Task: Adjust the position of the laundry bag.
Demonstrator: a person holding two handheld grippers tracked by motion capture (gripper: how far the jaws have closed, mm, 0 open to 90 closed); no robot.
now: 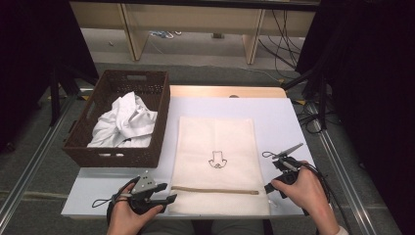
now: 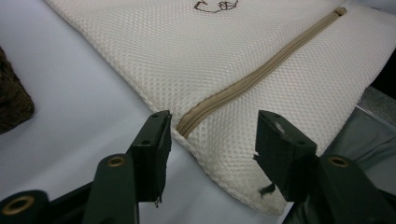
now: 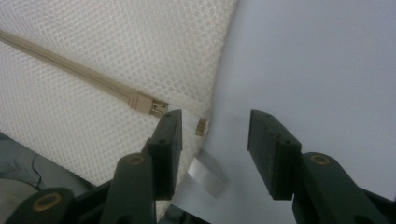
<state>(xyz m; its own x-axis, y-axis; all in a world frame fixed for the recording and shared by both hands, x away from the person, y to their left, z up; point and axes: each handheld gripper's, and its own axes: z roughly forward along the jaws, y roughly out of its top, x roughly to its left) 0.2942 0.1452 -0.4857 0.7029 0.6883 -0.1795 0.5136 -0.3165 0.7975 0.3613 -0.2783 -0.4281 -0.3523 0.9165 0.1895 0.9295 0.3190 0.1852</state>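
Observation:
A cream mesh laundry bag (image 1: 215,137) lies flat on the white table, with a tan zipper (image 1: 215,190) running across its near end. My left gripper (image 1: 167,192) sits at the bag's near left corner. In the left gripper view it (image 2: 212,126) is open, and the zipper's closed end (image 2: 187,123) lies between the jaws without touching either pad. My right gripper (image 1: 270,190) is at the bag's near right edge. It (image 3: 215,126) is open too, with the zipper slider (image 3: 152,106) just beyond its left jaw.
A brown wicker basket (image 1: 147,81) with a crumpled white garment (image 1: 125,122) stands at the table's left, close to the bag. The near table edge (image 1: 88,208) runs just behind both hands. A small white tag (image 3: 208,175) pokes out from the bag's corner.

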